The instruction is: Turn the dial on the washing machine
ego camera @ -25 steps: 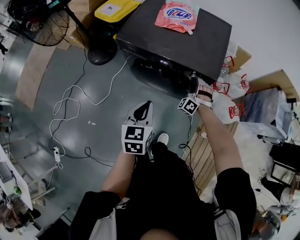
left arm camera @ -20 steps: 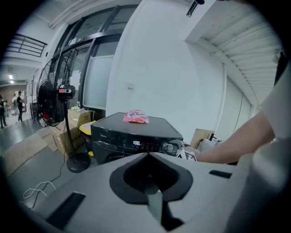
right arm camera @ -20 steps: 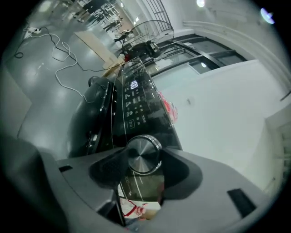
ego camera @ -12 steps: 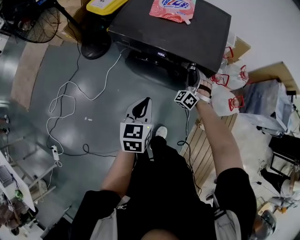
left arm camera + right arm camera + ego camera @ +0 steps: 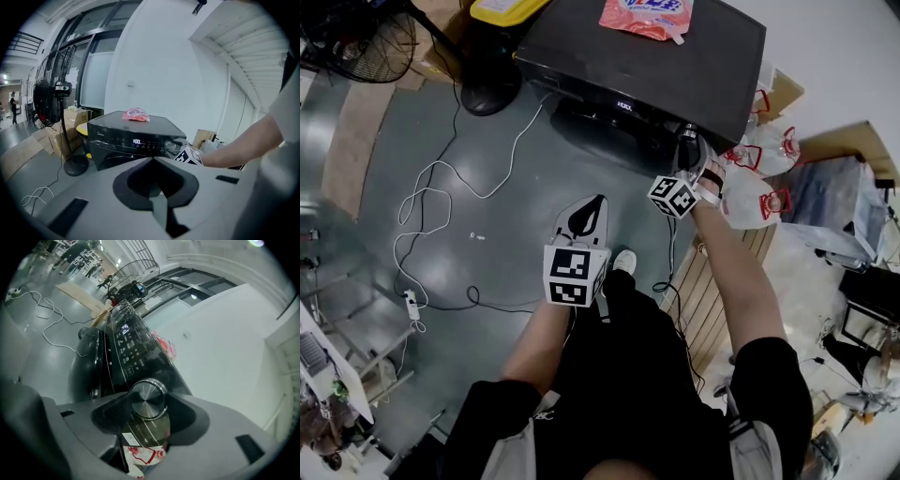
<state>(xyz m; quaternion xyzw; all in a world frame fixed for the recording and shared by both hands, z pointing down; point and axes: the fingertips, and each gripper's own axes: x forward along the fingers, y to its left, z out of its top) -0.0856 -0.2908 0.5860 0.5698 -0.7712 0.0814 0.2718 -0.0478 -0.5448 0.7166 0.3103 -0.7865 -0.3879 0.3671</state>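
A black front-loading washing machine (image 5: 656,66) stands ahead of me, its display (image 5: 136,141) lit. The round metal dial (image 5: 147,399) sits at the right end of the control panel. My right gripper (image 5: 148,403) is turned sideways, its two pads against opposite sides of the dial; in the head view my right gripper (image 5: 686,150) is at the machine's front right corner. My left gripper (image 5: 592,208) hangs back over the floor, jaws together and empty, and from the left gripper view the dial (image 5: 172,146) shows past the left gripper (image 5: 154,161).
A pink detergent pouch (image 5: 647,14) lies on the machine's top. A standing fan (image 5: 356,42) and its round base (image 5: 492,89) are at the left, with cables (image 5: 431,202) looping over the grey floor. White bags (image 5: 750,197) and a wooden pallet (image 5: 694,300) lie to the right.
My head has shifted closer to the machine. The right gripper has stayed at the dial and its marker cube has rolled a little. The left gripper has barely moved.
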